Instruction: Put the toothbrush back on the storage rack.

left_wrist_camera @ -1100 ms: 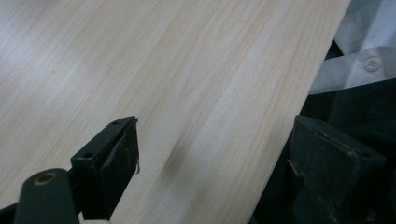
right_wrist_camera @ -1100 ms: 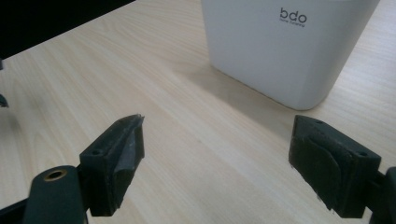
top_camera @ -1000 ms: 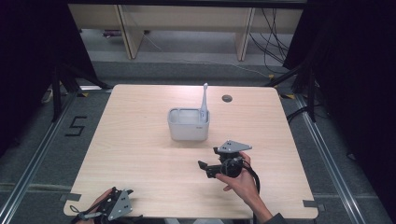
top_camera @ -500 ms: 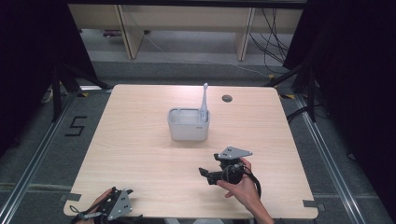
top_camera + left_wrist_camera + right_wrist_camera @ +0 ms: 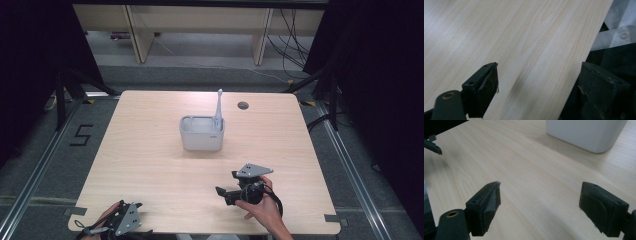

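Our right gripper, jaws wide and empty, has drawn back toward lower centre-right, leaving the white toothbrush upright in the pale grey rectangular holder mid-frame, while our open-jawed left gripper rests lower left.

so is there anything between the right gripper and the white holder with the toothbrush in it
No. In the high view, only bare table lies between the right gripper and the white holder. The right gripper view shows the same bare wood up to it.
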Available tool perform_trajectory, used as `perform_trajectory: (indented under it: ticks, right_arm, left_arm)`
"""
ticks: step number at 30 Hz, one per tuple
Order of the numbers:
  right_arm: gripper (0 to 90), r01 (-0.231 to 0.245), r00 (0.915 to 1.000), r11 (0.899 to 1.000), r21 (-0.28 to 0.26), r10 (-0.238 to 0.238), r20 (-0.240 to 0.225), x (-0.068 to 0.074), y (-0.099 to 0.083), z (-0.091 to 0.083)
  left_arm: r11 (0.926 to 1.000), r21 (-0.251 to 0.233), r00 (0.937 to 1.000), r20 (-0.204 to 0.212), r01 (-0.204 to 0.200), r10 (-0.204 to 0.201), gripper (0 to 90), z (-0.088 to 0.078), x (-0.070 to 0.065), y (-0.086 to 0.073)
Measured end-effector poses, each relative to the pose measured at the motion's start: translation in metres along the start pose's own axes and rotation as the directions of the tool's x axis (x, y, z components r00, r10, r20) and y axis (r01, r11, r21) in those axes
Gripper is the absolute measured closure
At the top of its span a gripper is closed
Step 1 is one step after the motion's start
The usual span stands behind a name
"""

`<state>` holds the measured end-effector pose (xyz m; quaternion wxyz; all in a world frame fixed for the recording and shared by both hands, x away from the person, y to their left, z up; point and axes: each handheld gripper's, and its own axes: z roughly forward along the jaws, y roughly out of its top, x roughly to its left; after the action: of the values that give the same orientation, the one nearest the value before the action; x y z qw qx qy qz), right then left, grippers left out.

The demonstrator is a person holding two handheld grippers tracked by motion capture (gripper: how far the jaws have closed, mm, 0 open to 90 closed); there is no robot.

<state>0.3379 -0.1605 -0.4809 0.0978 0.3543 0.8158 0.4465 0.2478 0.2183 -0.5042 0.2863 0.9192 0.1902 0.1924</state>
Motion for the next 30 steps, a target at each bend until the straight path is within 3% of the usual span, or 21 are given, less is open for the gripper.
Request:
perform_trajectory:
  ticks: [1,5,6,7,8,10,12,13,17,18,24,28,30]
  right_arm:
    - [17.2,-0.012,0.9997,1.000,0.007,0.012,-0.020,0.001,-0.001,0.001]
    - [15.7,0.010,1.0000,0.999,0.036,-0.010,-0.001,0.004,-0.005,0.000]
    - [15.7,-0.004,0.9998,0.999,0.041,0.005,-0.018,0.006,-0.006,0.000]
    - [15.6,0.033,0.9994,0.999,0.040,-0.032,-0.008,0.005,-0.006,-0.001]
    - [15.6,0.039,0.9991,0.998,0.040,-0.038,-0.019,0.006,-0.008,0.000]
    - [15.6,0.044,0.9988,0.998,0.048,-0.043,-0.024,0.008,-0.009,-0.002]
    - [15.6,0.021,0.9995,0.998,0.063,-0.020,-0.023,0.011,-0.012,-0.004]
    - [15.6,0.042,0.9988,0.998,0.054,-0.041,-0.028,0.010,-0.013,-0.004]
    - [15.6,0.048,0.9988,0.998,0.050,-0.047,-0.015,0.011,-0.017,-0.006]
    - [15.6,0.036,0.9990,0.997,0.067,-0.034,-0.028,0.012,-0.018,-0.008]
    - [15.6,0.069,0.9974,0.994,0.089,-0.067,-0.028,0.015,-0.024,-0.011]
    - [15.6,0.063,0.9979,0.992,0.107,-0.061,-0.024,0.017,-0.028,-0.014]
    - [15.6,0.085,0.9962,0.991,0.106,-0.083,-0.028,0.015,-0.029,-0.015]
  left_arm:
    - [1.0000,0.000,1.0000,0.000,0.001,-0.001,15.6,0.000,0.000,0.000]
    - [1.0000,-0.001,1.0000,-0.001,0.004,-0.004,15.6,0.000,0.000,0.000]
    - [1.0000,-0.001,1.0000,-0.001,0.004,-0.004,15.6,0.000,0.000,0.000]
    - [1.0000,-0.002,1.0000,-0.001,0.004,-0.004,15.6,0.000,0.001,0.000]
    - [1.0000,-0.003,1.0000,-0.001,0.004,-0.004,15.6,0.000,0.001,0.000]
    - [1.0000,-0.006,1.0000,-0.001,0.005,-0.005,15.6,-0.001,0.001,0.000]
    - [1.0000,-0.006,1.0000,0.000,0.006,-0.006,15.5,0.000,0.001,0.000]
    - [1.0000,-0.005,1.0000,0.001,0.006,-0.006,15.5,0.000,0.001,0.000]
    - [1.0000,-0.006,1.0000,0.001,0.006,-0.006,15.5,0.000,0.001,0.000]
    - [1.0000,-0.006,1.0000,0.000,0.006,-0.006,15.5,0.000,0.001,0.000]
    - [0.9998,-0.004,0.9998,0.002,0.017,-0.017,15.5,0.000,0.000,0.000]
    - [0.9999,-0.002,0.9999,0.001,0.011,-0.011,15.5,0.000,0.000,0.000]
    - [1.0000,-0.002,1.0000,0.000,0.006,-0.006,15.5,0.000,0.000,0.000]
